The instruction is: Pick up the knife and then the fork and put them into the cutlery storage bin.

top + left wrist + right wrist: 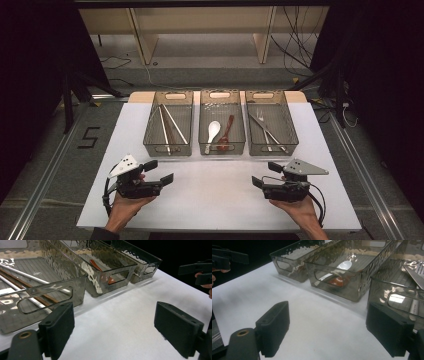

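Smoky clear plastic makes up 3 bins in a row at the table's far edge: the left bin holds chopsticks, the middle bin a white spoon and a red spoon, the right bin forks. Near the front edge, well apart, the left gripper and right gripper rest in hand, jaws spread, holding nothing. White table; grey floor, dark room behind.

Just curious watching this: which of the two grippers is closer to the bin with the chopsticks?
Left. The left gripper sits just in front of the chopstick bin; the right gripper is across the table, before the fork bin.
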`<move>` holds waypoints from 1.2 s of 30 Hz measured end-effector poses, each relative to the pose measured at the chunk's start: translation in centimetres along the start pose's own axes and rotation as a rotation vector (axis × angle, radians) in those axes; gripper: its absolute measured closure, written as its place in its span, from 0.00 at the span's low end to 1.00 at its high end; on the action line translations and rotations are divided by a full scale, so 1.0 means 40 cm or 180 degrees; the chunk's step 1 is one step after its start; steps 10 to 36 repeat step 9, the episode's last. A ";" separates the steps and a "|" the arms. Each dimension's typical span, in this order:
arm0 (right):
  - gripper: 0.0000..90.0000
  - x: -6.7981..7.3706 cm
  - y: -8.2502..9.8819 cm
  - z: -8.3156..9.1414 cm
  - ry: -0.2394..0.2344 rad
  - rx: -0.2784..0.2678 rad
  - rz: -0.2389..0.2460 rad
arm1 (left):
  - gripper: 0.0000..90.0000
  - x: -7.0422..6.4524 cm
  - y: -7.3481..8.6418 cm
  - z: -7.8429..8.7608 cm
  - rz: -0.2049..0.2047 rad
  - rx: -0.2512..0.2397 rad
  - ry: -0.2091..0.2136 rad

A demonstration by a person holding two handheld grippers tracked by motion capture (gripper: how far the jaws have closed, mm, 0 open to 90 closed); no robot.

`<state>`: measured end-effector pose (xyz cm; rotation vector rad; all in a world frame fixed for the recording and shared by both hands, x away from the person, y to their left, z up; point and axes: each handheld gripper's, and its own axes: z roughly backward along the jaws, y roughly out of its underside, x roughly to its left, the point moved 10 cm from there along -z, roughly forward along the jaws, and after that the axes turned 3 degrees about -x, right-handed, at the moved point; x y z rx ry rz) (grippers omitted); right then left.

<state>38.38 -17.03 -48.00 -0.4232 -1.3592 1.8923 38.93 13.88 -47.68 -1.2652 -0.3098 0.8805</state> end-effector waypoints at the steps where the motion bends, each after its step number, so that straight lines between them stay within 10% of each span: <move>1: 0.22 0.000 0.000 0.000 0.0004 -0.0003 0.0007 | 0.18 0.001 0.000 0.001 -0.0001 0.0002 -0.0001; 36: 0.22 0.000 0.000 0.000 0.0008 -0.0003 0.0017 | 0.18 0.004 0.001 0.000 -0.0006 0.0004 -0.0008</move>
